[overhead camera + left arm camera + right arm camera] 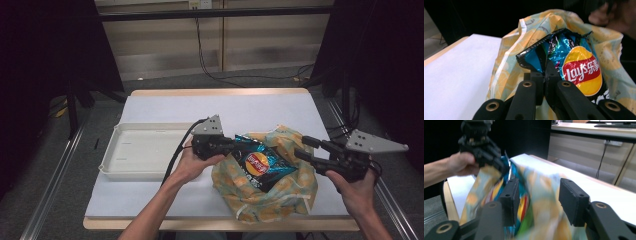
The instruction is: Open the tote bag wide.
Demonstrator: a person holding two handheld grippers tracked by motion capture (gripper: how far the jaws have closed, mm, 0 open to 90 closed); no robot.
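High view: chip bag [260, 165] atop patterned tote [272, 192], right of white tray [137, 150]. Left gripper view: left gripper [546, 75] clamped on chip bag's top corner. Right gripper view: right gripper [537, 200] spread wide around blurred tote edge.

a white tray [131, 150] sits on the left part of the white worktop [260, 107] — nothing in it. black cables [210, 60] hang down the wall behind — reaching the floor.
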